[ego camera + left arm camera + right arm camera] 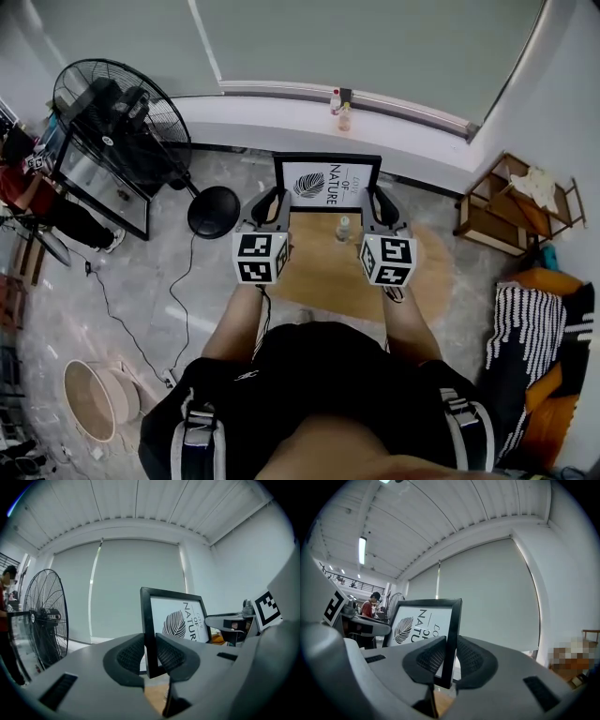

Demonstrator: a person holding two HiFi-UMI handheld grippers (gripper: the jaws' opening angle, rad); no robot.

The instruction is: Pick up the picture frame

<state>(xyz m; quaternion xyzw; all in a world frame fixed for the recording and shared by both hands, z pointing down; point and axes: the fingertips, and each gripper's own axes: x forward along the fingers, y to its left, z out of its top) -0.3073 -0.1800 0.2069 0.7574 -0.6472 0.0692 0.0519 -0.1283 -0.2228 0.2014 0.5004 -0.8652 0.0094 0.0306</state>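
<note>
Both grippers grasp the picture frame (327, 183): the left gripper (269, 202) clamps its left edge, the right gripper (382, 204) its right. The frame hangs upright above the wooden table (323, 270), apparently lifted clear, so the pickup looks all but done.

The slim black rectangular picture frame (326, 184) has a smooth moulding with a faint sheen, and its white leaf print looks like matt paper. The grey left gripper (150, 654) and grey right gripper (449, 657) are matt moulded plastic. Their black pads (130, 654) are finely ribbed and look rubbery. The round tan table (309, 272) looks like pale wood. The grey floor (159, 281) is polished, veined stone. The black pedestal fan (117, 112) has a wire metal cage. The black-and-white striped throw (539, 328) is woven cloth.
</note>
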